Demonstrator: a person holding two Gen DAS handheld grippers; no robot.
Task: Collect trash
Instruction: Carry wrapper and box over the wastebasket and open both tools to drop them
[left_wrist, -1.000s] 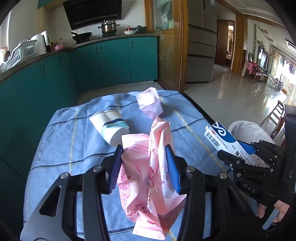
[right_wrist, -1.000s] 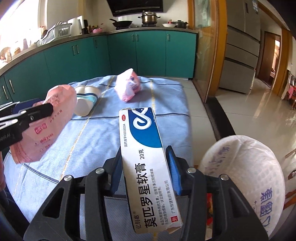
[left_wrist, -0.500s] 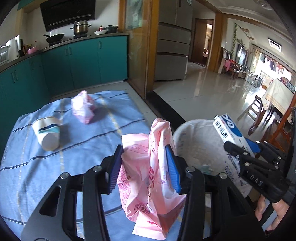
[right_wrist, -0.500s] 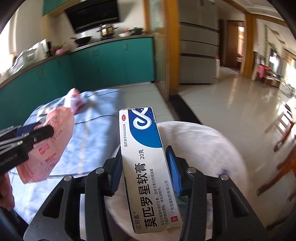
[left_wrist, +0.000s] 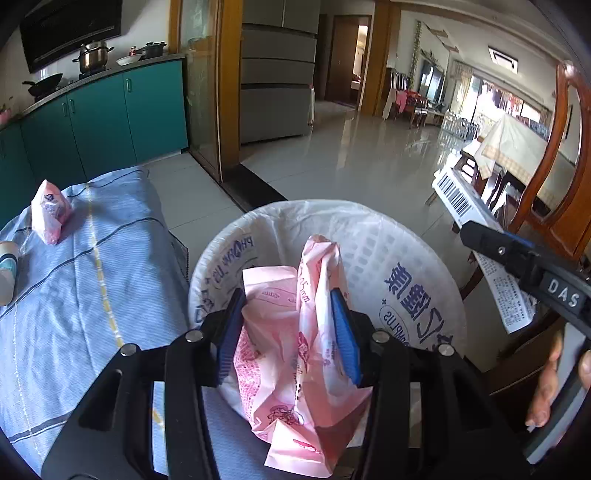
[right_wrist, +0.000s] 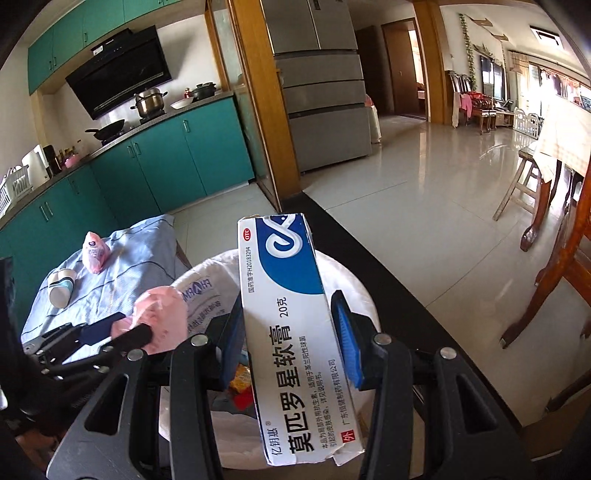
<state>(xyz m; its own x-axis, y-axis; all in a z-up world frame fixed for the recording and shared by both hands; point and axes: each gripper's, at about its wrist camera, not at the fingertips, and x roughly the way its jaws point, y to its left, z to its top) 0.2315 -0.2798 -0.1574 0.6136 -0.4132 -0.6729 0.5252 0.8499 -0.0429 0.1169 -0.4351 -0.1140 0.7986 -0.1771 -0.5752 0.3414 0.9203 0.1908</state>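
Observation:
My left gripper (left_wrist: 288, 332) is shut on a crumpled pink wrapper (left_wrist: 295, 354) and holds it over the open mouth of a round bin lined with a white bag (left_wrist: 399, 258). My right gripper (right_wrist: 291, 336) is shut on a white and blue medicine box (right_wrist: 291, 325), also above the bin (right_wrist: 347, 280). The right gripper and its box show at the right of the left wrist view (left_wrist: 517, 258). The left gripper with the wrapper shows at the left of the right wrist view (right_wrist: 147, 325).
A table with a blue striped cloth (left_wrist: 92, 277) stands left of the bin, bearing a pink packet (left_wrist: 50, 210) and a tipped paper cup (right_wrist: 61, 290). Teal cabinets (right_wrist: 155, 162) run along the back. A wooden chair (left_wrist: 561, 177) and a table leg (right_wrist: 554, 288) are at the right.
Both grippers swung right from above the table to above the bin, still holding the wrapper and the box.

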